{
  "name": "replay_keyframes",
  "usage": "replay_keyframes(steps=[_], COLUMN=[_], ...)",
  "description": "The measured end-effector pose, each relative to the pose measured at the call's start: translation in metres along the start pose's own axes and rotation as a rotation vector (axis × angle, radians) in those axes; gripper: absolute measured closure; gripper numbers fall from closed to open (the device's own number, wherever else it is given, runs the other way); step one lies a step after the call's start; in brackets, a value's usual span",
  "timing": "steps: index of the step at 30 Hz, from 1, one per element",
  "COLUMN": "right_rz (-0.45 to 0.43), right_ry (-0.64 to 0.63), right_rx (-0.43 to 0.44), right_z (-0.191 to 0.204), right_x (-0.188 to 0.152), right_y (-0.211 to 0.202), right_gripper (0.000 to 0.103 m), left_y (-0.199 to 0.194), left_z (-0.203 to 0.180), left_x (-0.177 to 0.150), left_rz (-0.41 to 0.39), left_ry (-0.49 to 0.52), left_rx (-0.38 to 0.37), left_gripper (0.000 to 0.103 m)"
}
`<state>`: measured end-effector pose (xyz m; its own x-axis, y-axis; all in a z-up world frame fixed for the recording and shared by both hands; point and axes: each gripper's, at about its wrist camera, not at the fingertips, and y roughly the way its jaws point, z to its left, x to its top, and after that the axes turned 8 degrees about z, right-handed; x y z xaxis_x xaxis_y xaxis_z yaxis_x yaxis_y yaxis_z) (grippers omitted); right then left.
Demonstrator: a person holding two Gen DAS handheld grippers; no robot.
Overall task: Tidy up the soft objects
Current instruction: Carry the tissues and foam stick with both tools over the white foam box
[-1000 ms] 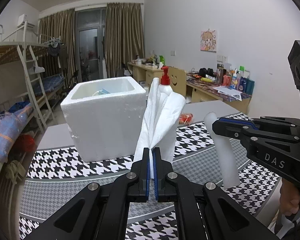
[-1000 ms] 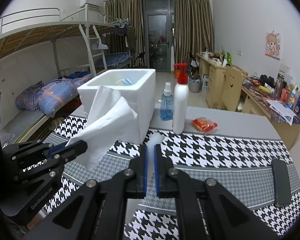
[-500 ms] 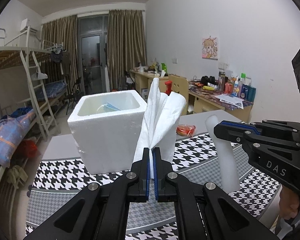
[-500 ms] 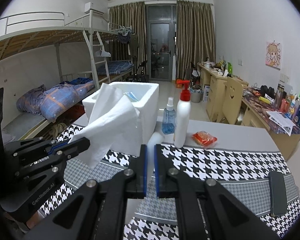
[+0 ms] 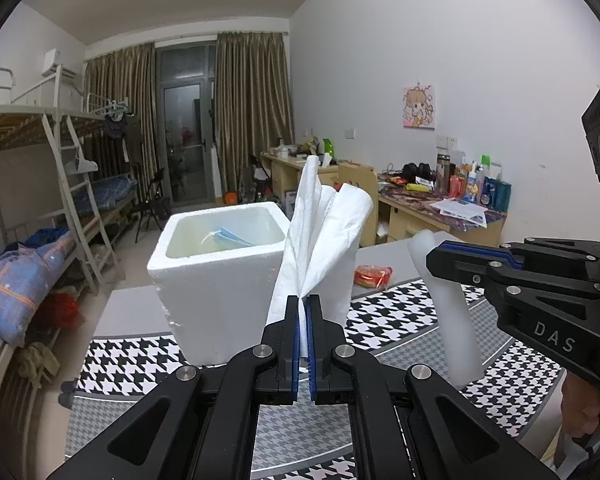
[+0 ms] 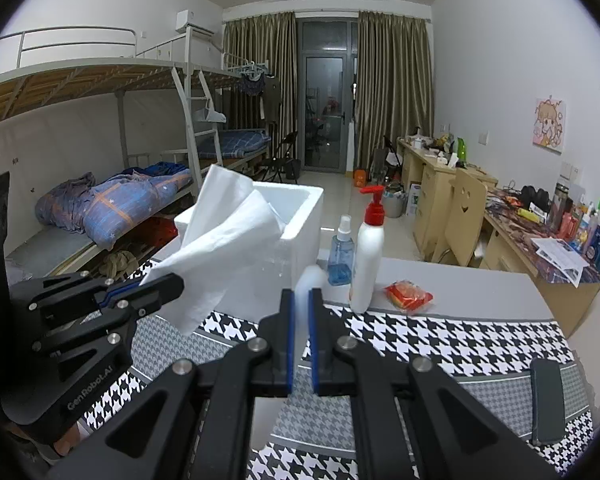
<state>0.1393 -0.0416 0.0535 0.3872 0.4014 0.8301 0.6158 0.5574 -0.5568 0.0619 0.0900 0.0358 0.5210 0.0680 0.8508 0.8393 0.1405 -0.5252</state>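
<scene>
My left gripper [image 5: 303,304] is shut on a white tissue [image 5: 324,236], whose folds fan upward from the pads. It also shows at the left of the right wrist view, where the left gripper [image 6: 172,284] lifts the tissue [image 6: 228,240] in front of the white foam box [image 6: 304,216]. My right gripper [image 6: 301,300] is shut on a pale white foam strip [image 6: 310,276]. In the left wrist view the right gripper [image 5: 432,256] pinches that foam strip [image 5: 456,320] near its top, so it hangs over the mat. The foam box [image 5: 220,280] stands open, with a blue mask [image 5: 232,238] inside.
A houndstooth mat [image 6: 440,344] covers the grey table. Behind it stand a red-capped pump bottle [image 6: 368,256] and a blue spray bottle [image 6: 341,256], with a red packet [image 6: 408,296] beside them. A black phone [image 6: 546,400] lies at the right edge. A bunk bed fills the left.
Both grippers have risen a little with the tissue and the foam strip still pinched. The box now sits lower in view, showing more of its inside.
</scene>
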Motion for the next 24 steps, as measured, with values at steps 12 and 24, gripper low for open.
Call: replay_keyframes(steps=[12, 24], right_rz=[-0.036, -0.059], right_ry=[-0.029, -0.052], right_rx=[0.004, 0.027], right_z=[0.007, 0.013], right_x=[0.01, 0.024], right_y=[-0.005, -0.003], right_gripper=[0.094, 0.094], left_y=[-0.008, -0.013], left_z=[0.007, 0.016], left_x=[0.008, 0.018], left_rz=[-0.033, -0.056], left_ry=[-0.014, -0.032], left_rx=[0.029, 0.036], left_gripper=[0.1, 0.1])
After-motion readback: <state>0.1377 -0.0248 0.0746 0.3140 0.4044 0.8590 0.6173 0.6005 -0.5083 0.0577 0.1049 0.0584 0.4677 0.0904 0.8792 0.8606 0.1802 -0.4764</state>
